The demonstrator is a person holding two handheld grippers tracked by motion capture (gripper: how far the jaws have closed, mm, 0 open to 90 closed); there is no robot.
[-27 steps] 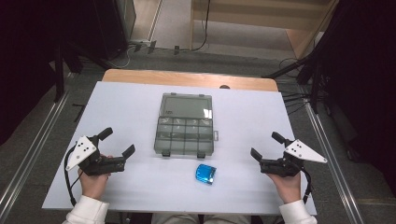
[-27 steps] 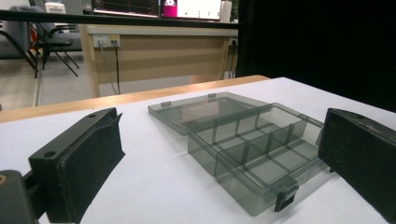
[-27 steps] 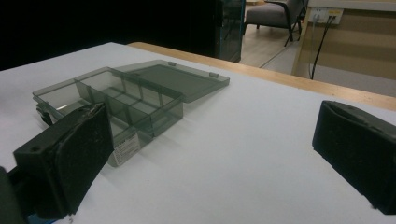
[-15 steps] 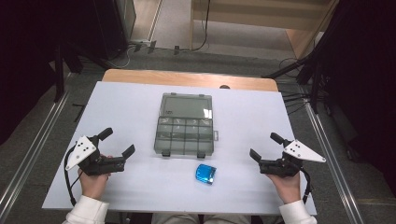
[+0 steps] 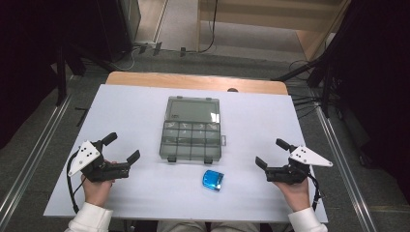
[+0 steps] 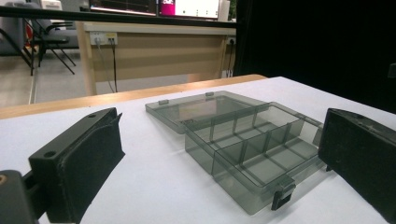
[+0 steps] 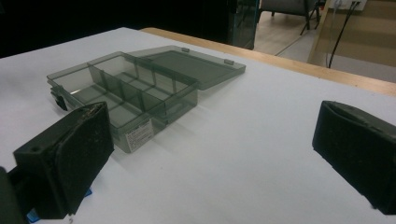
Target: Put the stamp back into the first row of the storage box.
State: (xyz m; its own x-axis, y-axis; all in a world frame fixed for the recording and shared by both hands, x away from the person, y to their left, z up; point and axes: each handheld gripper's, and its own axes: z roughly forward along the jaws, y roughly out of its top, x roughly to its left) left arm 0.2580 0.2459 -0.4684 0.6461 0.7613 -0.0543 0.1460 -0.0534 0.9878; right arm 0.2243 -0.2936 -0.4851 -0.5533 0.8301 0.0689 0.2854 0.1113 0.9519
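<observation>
You are at the start: both claws rest low at the near corners of the white surface (image 5: 145, 104), and neither has anything in it. Your left claw (image 5: 121, 149) stands wide open, its two black jaws spread well apart and aimed toward the middle. Your right claw (image 5: 273, 153) is spread just as wide and is empty too, as the right gripper view confirms.

The work sits between them. The smoke-grey compartment box (image 5: 191, 140) lies in the centre of the surface with its lid (image 5: 192, 110) swung fully back and lying flat on the far side. The gripper views show bare dividers and empty cells, as far as the tinted plastic lets you see. The small blue object (image 5: 212, 180) lies on the surface just in front of the box's near edge, apart from it, a little closer to your right claw than to your left. It looks like a shiny, rounded plastic piece, but it is too small to name with confidence.

The step in hand appears to be the first reach, most likely for the blue piece. It calls for swinging your right claw inward and low, bracketing the piece with one jaw on each side, and closing gently, since it looks slick. Keep your left claw ready to steady the box wall if it slides.
</observation>
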